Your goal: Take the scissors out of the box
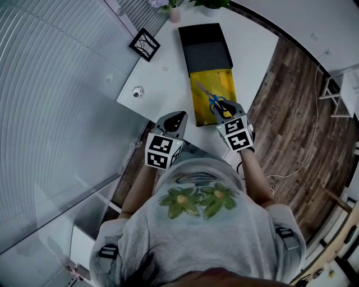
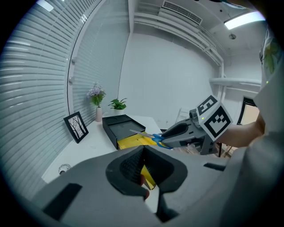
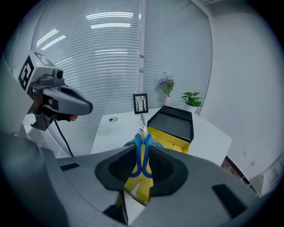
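A long box (image 1: pixel 206 53) lies on the white table (image 1: pixel 168 75). Its far half is black, and its near half shows a yellow lining (image 1: pixel 223 84). The scissors (image 3: pixel 142 148) are held over that yellow half, blades pointing toward the black end. The right gripper (image 1: pixel 224 107) is clamped on their blue handles, one jaw against each loop. The left gripper (image 1: pixel 175 119) hangs at the table's near edge, just left of the box's near end, its jaws pressed together with nothing between them. The yellow end of the box reaches almost to that near edge. To the right of the box, a strip of bare table runs to an edge above the wood floor (image 1: pixel 291 112). To its left the tabletop is wider. Only a small round object (image 1: pixel 137 91) and a picture frame (image 1: pixel 145 44) stand there, by the blinds (image 1: pixel 56 84). A vase (image 1: pixel 175 14) and a potted plant (image 1: pixel 210 3) stand at the far edge, beyond the black end.
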Motion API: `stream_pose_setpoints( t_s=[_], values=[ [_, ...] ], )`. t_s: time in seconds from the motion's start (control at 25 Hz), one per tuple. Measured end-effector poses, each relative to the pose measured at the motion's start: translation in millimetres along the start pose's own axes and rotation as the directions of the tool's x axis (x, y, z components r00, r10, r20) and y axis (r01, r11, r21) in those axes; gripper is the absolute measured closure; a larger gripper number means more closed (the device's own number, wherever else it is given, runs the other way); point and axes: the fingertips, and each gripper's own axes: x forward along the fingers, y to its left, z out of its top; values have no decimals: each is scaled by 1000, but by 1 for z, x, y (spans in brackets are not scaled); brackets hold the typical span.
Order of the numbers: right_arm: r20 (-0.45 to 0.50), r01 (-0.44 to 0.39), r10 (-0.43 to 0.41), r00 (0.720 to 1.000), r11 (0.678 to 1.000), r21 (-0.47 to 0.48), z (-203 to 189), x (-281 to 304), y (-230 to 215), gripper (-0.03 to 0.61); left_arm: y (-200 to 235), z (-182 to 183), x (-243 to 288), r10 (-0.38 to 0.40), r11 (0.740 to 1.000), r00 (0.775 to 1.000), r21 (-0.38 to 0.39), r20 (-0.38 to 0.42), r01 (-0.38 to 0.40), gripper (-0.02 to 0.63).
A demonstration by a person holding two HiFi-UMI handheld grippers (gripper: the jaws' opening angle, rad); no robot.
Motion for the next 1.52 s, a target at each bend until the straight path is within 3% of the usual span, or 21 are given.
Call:
stream_pose_setpoints(
  t_s=[0.96, 1.52],
  values=[
    [142, -22, 17, 990, 999, 38, 30, -57, 14, 492, 0, 9, -7, 0, 1000, 1000, 18, 18, 0, 607],
    [150, -19, 15, 989, 999, 29, 36, -64, 21, 492, 9, 4, -12, 7, 1000, 1000, -13, 28, -7, 606]
  ],
)
